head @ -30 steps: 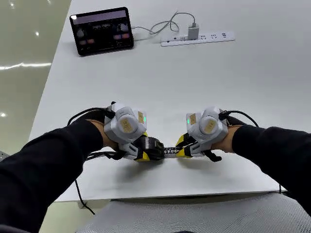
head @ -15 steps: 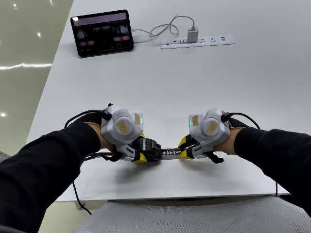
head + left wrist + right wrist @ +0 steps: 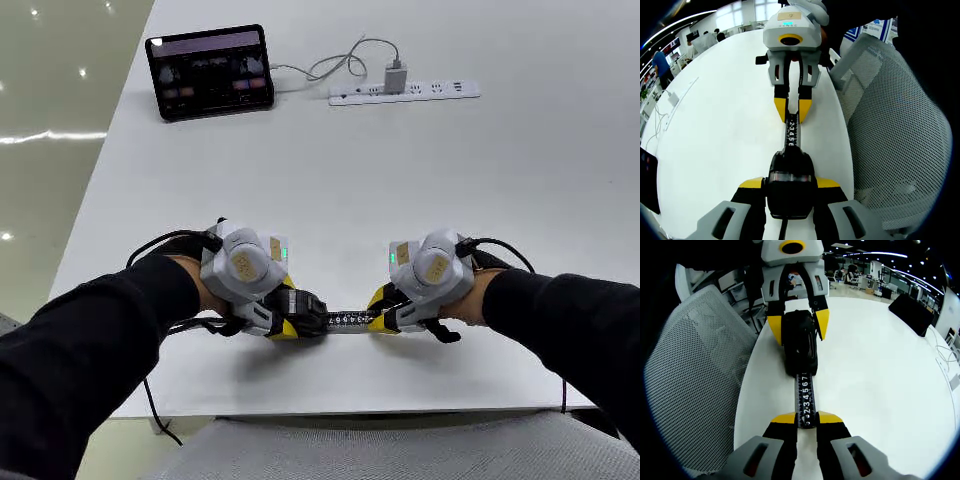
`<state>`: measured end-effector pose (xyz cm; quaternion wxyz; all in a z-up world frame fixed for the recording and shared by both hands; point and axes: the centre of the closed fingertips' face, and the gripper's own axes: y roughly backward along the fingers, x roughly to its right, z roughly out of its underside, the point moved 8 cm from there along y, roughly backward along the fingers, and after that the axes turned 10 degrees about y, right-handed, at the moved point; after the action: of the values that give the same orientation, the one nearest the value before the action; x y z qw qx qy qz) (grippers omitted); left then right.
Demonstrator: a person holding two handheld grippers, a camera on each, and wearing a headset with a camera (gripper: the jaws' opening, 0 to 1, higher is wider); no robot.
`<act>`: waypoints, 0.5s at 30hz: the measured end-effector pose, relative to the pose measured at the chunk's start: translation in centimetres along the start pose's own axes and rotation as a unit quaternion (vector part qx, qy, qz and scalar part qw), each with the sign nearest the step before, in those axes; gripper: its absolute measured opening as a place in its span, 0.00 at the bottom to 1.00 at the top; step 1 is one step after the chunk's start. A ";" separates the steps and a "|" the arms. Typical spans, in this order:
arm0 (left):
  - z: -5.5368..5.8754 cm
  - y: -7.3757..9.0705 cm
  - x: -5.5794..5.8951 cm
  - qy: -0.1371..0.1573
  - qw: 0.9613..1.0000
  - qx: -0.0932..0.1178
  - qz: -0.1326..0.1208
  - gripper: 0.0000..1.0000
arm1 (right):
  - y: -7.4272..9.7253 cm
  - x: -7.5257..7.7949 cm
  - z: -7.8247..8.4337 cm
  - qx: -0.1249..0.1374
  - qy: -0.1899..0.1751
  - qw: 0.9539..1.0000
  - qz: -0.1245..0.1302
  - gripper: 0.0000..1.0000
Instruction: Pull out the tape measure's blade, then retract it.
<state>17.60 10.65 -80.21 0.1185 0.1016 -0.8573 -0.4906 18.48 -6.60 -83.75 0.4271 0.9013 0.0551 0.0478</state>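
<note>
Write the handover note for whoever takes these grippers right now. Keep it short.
Left gripper: shut on the tape measure case, at the near edge of the white table.
Right gripper: shut on the free end of the blade, facing the left one.
Done: the blade is out a short way, with printed numbers up to 7 showing between the grippers.
Left: draw it out further if more length is wanted. Then retract it, probably by easing the right gripper back toward the case.
</note>
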 end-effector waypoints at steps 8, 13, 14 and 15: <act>0.0 0.0 0.0 0.000 1.000 -0.001 -0.001 0.32 | 0.3 -0.1 0.4 -0.003 0.001 1.000 0.002 0.09; 0.0 0.0 0.1 0.001 1.000 -0.001 -0.002 0.32 | 0.6 -0.2 0.7 -0.005 -0.001 1.000 0.004 0.09; 0.0 0.0 0.1 0.000 1.000 -0.001 -0.002 0.32 | 0.7 -0.2 0.8 -0.005 -0.001 1.000 0.004 0.09; 0.0 -0.1 0.1 0.001 1.000 -0.001 -0.002 0.32 | 0.7 -0.2 0.8 -0.005 -0.002 1.000 0.004 0.09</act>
<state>17.55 10.58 -80.24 0.1184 0.1039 -0.8565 -0.4916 18.46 -7.68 -83.72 0.4316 0.8994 0.0505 0.0474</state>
